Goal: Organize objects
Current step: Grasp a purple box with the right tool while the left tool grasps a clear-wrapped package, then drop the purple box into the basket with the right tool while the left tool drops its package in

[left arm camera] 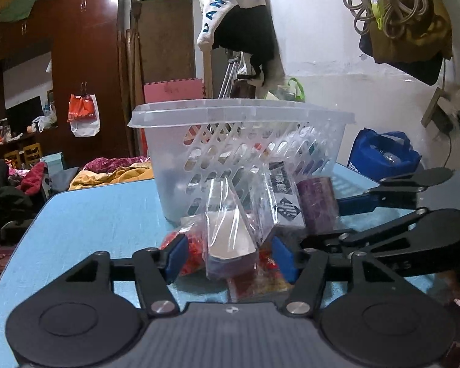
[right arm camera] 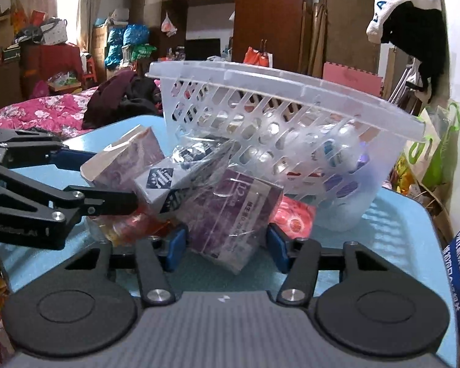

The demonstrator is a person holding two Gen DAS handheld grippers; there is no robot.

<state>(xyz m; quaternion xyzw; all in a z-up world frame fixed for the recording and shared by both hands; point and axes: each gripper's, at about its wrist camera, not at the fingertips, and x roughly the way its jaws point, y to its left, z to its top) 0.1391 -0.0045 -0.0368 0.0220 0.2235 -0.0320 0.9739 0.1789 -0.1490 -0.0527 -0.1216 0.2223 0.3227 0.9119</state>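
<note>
- The left gripper (left arm camera: 230,259) has its blue-padded jaws spread on either side of a clear-wrapped box with a white end flap (left arm camera: 230,239); the pads are near the wrap but do not visibly press it.
- The right gripper (right arm camera: 227,242) is likewise spread, its blue pads flanking a purple printed carton in crinkled clear film (right arm camera: 230,217), with a gap on each side.
- Between and behind them lies a loose pile: a white box with dark diamond labels (right arm camera: 168,181), another purple carton (right arm camera: 125,159) and red foil packets (right arm camera: 294,214), all on the light blue table (left arm camera: 92,214).
- The translucent white plastic basket with slotted walls (left arm camera: 239,116) stands just behind the pile, touching it, with a few items already inside.
- Likely risks: the slick film could slip from the pads on closing; both grippers work the same heap, so lifting one box may drag or topple its neighbours; the two tools sit close enough to collide.
</note>
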